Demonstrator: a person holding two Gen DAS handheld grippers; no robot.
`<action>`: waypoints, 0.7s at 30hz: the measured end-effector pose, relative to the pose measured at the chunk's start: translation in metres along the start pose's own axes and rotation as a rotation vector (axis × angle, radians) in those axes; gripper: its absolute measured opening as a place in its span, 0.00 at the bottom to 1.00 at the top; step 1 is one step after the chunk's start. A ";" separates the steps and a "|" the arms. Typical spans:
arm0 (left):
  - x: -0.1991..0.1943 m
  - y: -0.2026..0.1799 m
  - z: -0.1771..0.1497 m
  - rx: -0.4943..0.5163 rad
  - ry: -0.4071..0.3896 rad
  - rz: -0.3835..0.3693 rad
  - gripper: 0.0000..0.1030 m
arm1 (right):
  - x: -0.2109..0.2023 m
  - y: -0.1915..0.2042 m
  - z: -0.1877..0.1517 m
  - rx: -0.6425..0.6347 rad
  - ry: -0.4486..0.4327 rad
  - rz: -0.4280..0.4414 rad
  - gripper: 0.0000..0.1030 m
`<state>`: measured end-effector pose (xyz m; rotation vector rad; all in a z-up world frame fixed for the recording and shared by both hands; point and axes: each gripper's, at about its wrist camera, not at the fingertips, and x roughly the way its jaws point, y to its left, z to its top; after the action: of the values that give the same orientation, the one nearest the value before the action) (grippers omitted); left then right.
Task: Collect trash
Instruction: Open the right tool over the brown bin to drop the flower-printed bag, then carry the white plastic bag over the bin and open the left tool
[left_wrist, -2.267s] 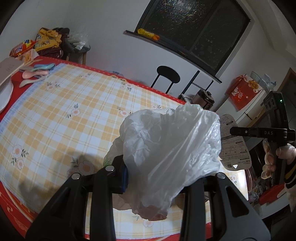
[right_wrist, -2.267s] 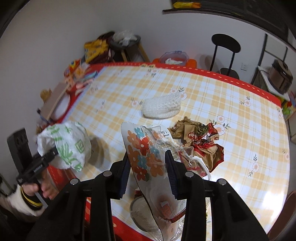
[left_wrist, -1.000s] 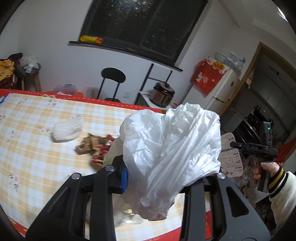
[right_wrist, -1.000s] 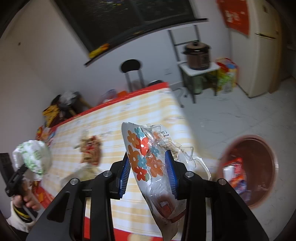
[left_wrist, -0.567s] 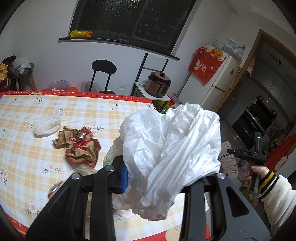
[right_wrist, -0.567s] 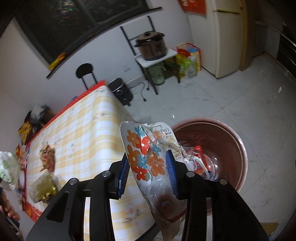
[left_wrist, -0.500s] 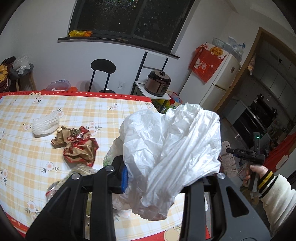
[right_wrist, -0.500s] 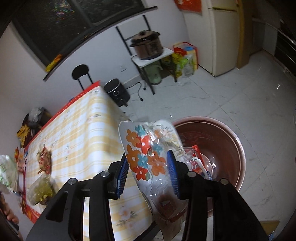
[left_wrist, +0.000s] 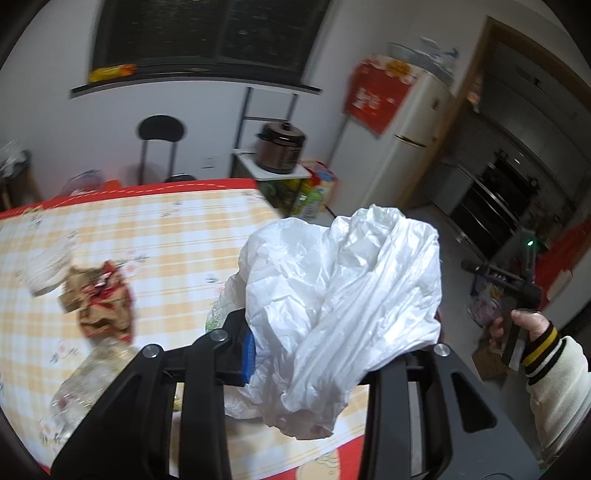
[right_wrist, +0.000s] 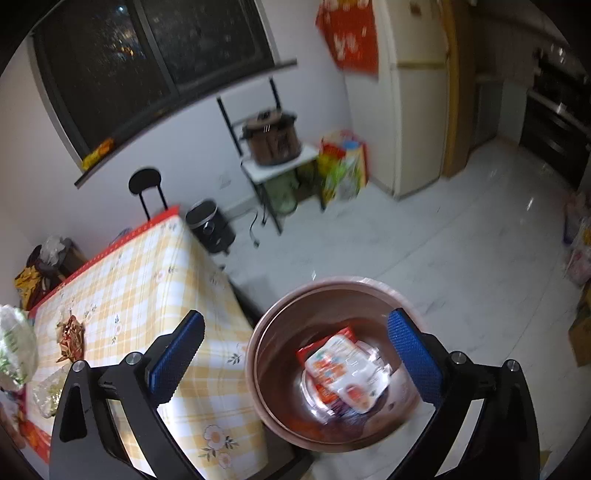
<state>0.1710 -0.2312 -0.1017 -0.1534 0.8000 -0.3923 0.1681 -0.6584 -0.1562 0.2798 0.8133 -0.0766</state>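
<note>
My left gripper (left_wrist: 325, 347) is shut on a crumpled white plastic bag (left_wrist: 343, 291) and holds it above the near edge of the checked table (left_wrist: 177, 236). My right gripper (right_wrist: 295, 354) is open and empty, held right above the round brown trash bin (right_wrist: 273, 387) on the floor. The flowered plastic wrapper (right_wrist: 343, 376) lies inside the bin with other packaging. A crumpled brown and red wrapper (left_wrist: 101, 299) and a clear crumpled bag (left_wrist: 88, 380) lie on the table. The right gripper also shows in the left wrist view (left_wrist: 502, 280), held in a hand.
A white foam net (left_wrist: 48, 266) lies at the table's left. A black chair (left_wrist: 160, 144), a shelf with a rice cooker (left_wrist: 280, 147) and a fridge (left_wrist: 399, 147) stand beyond the table. A small black appliance (right_wrist: 208, 225) sits on the tiled floor.
My right gripper has opened and the flowered wrapper has dropped into the bin. My left gripper still holds the white bag and has swung a little to the right.
</note>
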 end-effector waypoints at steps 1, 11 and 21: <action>0.006 -0.009 0.002 0.014 0.007 -0.016 0.35 | -0.010 -0.001 0.000 -0.002 -0.020 -0.009 0.95; 0.090 -0.104 0.012 0.158 0.107 -0.176 0.36 | -0.110 -0.034 -0.029 0.044 -0.172 -0.085 0.95; 0.210 -0.212 0.015 0.307 0.234 -0.266 0.36 | -0.146 -0.089 -0.079 0.164 -0.164 -0.159 0.95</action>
<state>0.2538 -0.5090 -0.1722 0.0766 0.9414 -0.7896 -0.0029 -0.7278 -0.1211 0.3580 0.6664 -0.3125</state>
